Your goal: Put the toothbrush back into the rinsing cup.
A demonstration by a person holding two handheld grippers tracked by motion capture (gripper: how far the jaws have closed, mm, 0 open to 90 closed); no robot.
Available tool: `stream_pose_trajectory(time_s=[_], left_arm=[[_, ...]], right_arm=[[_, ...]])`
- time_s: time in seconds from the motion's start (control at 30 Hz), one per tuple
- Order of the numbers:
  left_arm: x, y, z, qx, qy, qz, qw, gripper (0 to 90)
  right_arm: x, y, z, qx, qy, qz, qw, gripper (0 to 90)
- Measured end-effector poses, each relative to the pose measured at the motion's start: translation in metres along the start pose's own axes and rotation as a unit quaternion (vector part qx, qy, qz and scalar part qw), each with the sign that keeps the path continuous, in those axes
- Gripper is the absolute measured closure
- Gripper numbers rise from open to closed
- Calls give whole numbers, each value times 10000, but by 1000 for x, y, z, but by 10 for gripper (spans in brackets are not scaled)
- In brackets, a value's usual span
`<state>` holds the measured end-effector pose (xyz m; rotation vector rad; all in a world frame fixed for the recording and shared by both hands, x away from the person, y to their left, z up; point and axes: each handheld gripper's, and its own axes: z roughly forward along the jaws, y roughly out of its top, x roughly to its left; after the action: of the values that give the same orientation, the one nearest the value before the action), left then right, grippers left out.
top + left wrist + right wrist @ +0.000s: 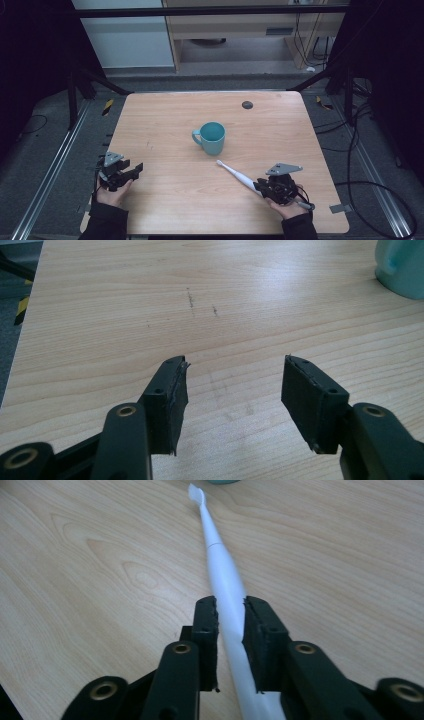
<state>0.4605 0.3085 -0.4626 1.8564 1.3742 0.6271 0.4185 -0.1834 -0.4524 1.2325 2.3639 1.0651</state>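
Looking from the largest thing down, we start with the pale wooden desk (165, 200), square-topped and bare but for a few items. We take the teal ceramic mug (211, 137) as our landmark; it stands upright near the desk's middle, its handle turned toward our left side, its mouth open upward.

Nearer to us than the mug and off to its left, we hold the left gripper (135, 170) low over the desk edge. Its jaws stand wide apart with nothing between them, only bare wood showing in the gap in the left gripper view (234, 385). We judge it is parked there, out of the way yet pointed roughly toward the mug, ready to steady it if needed.

Nearer to us than the mug and to its right sits the right gripper (261, 186), its jaws closed narrowly on the handle of a slim white plastic electric toothbrush (240, 176). In the right gripper view (230, 622) the toothbrush (220, 560) runs straight out between the jaws, brush head leading. Its head lies just in front of the mug's base, apart from it. We judge the grip near the thick end keeps the head free, perhaps for standing the toothbrush in the mug.
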Motion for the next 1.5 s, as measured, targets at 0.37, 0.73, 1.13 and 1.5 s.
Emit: stream_pose_trajectory(time_s=[0.37,0.73,1.13,1.5], left_arm=[[-1,-1,3,86,-33,20,10000,424],[0,-1,5,147,-84,61,9998,414],[0,-1,6,202,-117,85,9997,408],[0,-2,7,248,-135,105,9995,403]], right_arm=[[-8,26,1,435,-166,-245,9986,583],[-11,50,8,951,-108,-528,9940,540],[-10,61,18,1381,19,-702,9879,524],[-9,62,29,1852,118,-764,9797,523]])
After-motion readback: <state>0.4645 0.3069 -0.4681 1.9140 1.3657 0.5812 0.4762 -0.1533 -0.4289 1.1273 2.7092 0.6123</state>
